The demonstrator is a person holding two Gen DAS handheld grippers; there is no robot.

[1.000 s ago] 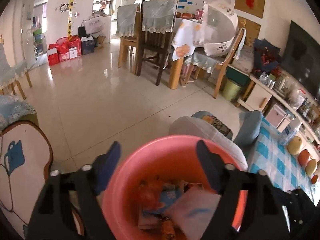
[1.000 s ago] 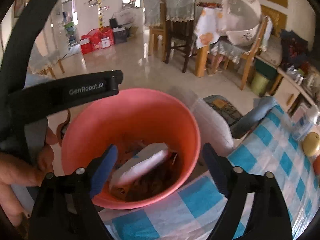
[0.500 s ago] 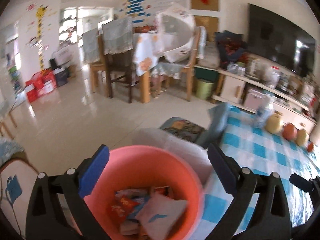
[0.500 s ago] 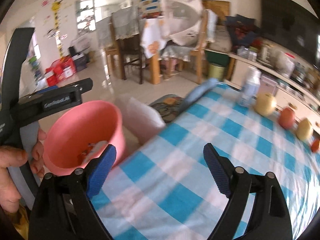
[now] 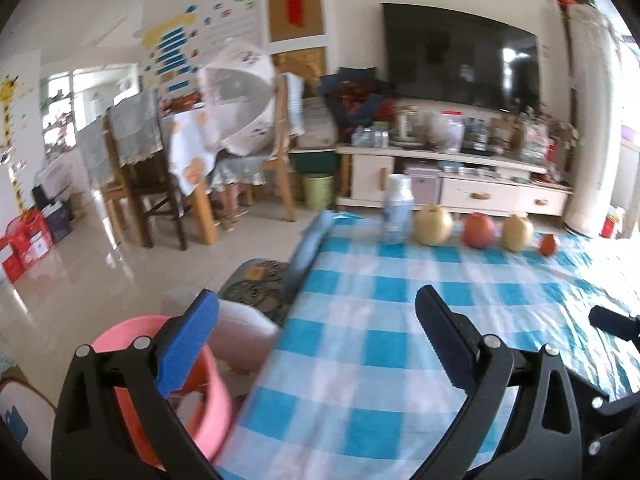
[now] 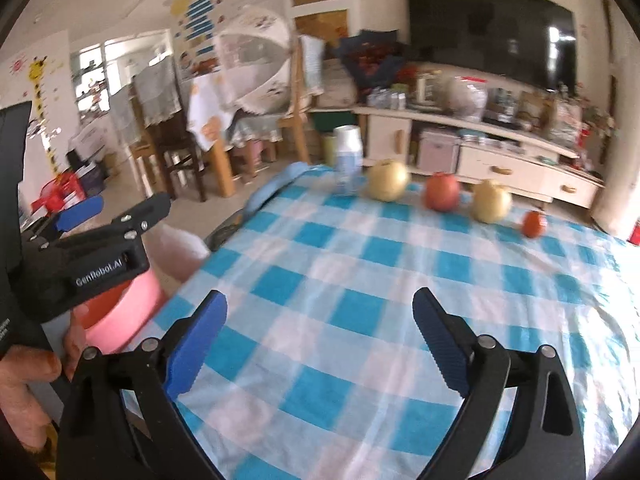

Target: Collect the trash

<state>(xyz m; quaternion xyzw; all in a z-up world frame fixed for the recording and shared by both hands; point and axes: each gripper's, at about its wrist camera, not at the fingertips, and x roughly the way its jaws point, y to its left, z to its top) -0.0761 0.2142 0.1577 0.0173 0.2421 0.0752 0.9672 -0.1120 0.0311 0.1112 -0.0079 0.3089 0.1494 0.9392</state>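
Trash sits out of sight inside the pink bin (image 5: 208,412) at our seven o'clock, beside the checked tablecloth (image 6: 400,280). Our left gripper (image 5: 316,344) and right gripper (image 6: 320,340) both gape, empty. Reaching toward twelve o'clock, we risk toppling the bottle (image 6: 347,164).

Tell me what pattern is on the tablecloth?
Blue and white checks on the tablecloth, seen best from the right wrist view.

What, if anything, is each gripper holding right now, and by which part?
Nothing. The left gripper and the right gripper both stand open over the checked tablecloth, with no object between their fingers. The pink bin sits beside the table, ungripped.
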